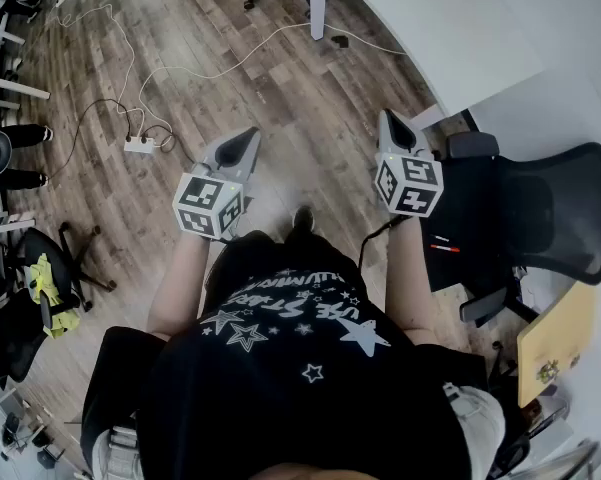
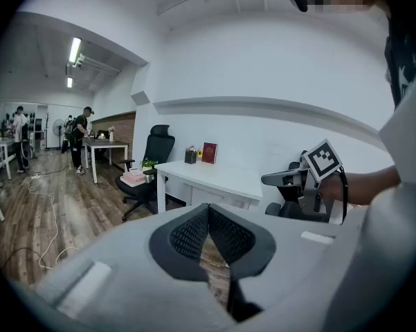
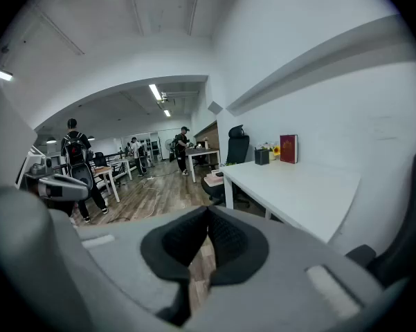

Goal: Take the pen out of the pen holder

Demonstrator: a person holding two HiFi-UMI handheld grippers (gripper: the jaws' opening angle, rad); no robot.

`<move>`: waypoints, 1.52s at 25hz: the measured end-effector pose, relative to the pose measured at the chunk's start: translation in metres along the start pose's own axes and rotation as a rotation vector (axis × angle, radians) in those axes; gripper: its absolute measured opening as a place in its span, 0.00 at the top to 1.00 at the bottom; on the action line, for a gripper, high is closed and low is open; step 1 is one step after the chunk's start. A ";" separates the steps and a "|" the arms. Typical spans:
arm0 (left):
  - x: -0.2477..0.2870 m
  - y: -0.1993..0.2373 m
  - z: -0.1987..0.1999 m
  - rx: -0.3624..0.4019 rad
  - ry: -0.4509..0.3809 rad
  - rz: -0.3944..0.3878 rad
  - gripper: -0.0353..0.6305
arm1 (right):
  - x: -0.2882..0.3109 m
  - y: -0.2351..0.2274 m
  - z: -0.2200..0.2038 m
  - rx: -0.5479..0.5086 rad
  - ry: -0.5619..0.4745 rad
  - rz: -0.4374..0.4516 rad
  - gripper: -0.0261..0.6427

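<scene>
A small dark pen holder stands far off at the back of a long white desk, beside a red book. It is too small to make out a pen in it. I hold both grippers in front of my body above the wooden floor, well away from the holder. My left gripper has its pads together with nothing between them. My right gripper is likewise shut and empty. The desk's near corner lies ahead and to the right of it.
A black office chair stands close at my right. On the floor ahead to the left lie a power strip and its cables. Another black chair holds a pink stack by the desk's far end. People stand at tables in the background.
</scene>
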State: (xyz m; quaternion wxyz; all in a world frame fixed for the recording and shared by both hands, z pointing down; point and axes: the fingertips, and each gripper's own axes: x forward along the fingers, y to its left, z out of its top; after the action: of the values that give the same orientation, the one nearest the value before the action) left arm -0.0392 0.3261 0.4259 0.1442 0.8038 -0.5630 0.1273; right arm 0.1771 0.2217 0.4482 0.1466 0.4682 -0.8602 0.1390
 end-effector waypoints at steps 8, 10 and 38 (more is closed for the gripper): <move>0.009 0.000 0.008 -0.011 -0.007 0.001 0.93 | -0.001 0.000 0.009 -0.055 -0.011 0.003 0.95; 0.013 0.002 0.015 -0.003 -0.019 0.002 0.93 | 0.002 0.000 0.011 -0.047 -0.017 0.006 0.95; 0.238 0.153 0.084 -0.002 -0.016 -0.141 0.93 | 0.214 -0.083 0.084 -0.027 0.026 -0.089 0.52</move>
State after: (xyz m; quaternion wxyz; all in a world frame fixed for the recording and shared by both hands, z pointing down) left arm -0.1000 0.0387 0.4491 0.1492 0.8423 -0.5062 0.1097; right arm 0.1266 -0.0169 0.4613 0.1703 0.5021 -0.8383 0.1269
